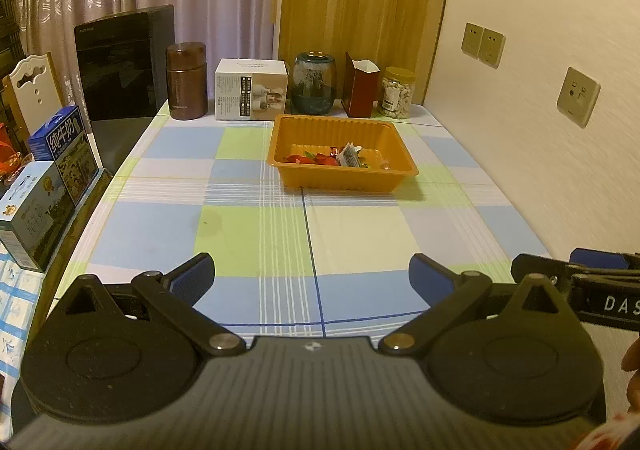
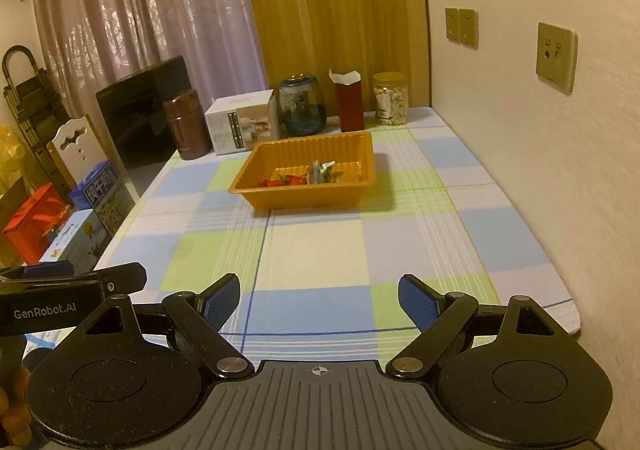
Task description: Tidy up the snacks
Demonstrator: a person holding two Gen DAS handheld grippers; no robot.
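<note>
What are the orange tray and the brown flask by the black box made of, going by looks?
Orange tray: looks like thin moulded plastic, semi-gloss; the ribbed walls and rolled rim suggest a thermoformed food tray.
Brown flask: probably coated metal with a glossy finish; it shows soft highlights and a seam below the lid, though plastic can't be ruled out.

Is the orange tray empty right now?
No, the orange tray holds several wrapped snacks on its floor.
</note>
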